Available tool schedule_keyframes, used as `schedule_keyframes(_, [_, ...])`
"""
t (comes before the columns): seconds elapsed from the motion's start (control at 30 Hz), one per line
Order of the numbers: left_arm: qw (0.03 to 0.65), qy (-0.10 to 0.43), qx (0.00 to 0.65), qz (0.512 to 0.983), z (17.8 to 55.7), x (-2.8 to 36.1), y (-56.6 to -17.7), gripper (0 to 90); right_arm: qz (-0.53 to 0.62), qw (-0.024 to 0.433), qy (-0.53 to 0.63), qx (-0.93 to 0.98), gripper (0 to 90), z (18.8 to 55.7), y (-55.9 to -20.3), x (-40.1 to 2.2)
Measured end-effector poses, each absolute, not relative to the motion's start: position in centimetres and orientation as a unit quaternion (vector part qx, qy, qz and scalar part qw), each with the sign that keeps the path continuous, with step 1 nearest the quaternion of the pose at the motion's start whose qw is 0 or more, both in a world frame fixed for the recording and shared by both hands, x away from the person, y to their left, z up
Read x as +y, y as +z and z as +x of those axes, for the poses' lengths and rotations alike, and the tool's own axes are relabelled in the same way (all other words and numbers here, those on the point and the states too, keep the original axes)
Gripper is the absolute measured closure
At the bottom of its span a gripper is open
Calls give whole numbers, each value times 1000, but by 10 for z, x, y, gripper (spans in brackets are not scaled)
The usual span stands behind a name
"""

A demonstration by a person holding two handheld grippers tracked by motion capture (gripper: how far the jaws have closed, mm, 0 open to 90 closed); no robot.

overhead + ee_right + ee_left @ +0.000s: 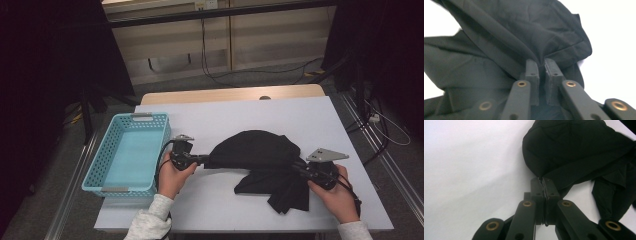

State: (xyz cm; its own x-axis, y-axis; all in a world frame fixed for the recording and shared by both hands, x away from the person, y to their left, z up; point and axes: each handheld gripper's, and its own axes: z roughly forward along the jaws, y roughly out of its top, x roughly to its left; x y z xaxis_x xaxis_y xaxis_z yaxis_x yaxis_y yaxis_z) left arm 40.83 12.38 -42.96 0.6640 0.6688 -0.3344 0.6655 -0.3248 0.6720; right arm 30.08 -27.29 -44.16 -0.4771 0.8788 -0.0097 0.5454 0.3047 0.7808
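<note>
At desk [240,112] centre | left gripper [206,160] at 9 o'clock, right gripper [299,166] at 3 o'clock, each clamped on black cloth [255,150] | folding unfinished; blue basket [107,155] empty.

The person is wearing a light grey, flecked knit top, its sleeves [150,222] ending in ribbed cuffs at the wrists. The left gripper [206,160] is showing a black body with a small grey three-cornered plate on top and a black cable looping from it. The right gripper [298,165] is carrying a larger grey three-cornered plate and is trailing a black cable past the wrist. In both gripper views the jaws are appearing as matte black bars, linked by flat black arms with brass-coloured rivets at the pivots and small dark screw holes near the tips.
</note>
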Motion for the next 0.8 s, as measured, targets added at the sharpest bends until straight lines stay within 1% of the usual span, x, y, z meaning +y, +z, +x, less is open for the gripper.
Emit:
schedule_keyframes(0.1, [416,-2,405,814,408,123,-428,886,466,238,393,756,857,299,-431,-279])
schedule_keyframes(0.2, [418,-4,398,817,407,119,-429,885,475,229,422,737,855,298,-425,-286])
schedule_keyframes(0.4, [419,-9,386,822,404,111,-432,880,490,229,411,734,856,299,-430,-293])
schedule_keyframes(0.57, [417,-16,379,826,403,106,-435,852,494,234,409,730,856,298,-429,-297])
schedule_keyframes(0.7, [416,-14,375,828,402,105,-436,790,505,239,406,723,858,297,-429,-302])
schedule_keyframes(0.8, [414,-4,375,830,401,104,-438,677,509,242,404,720,858,297,-429,-305])
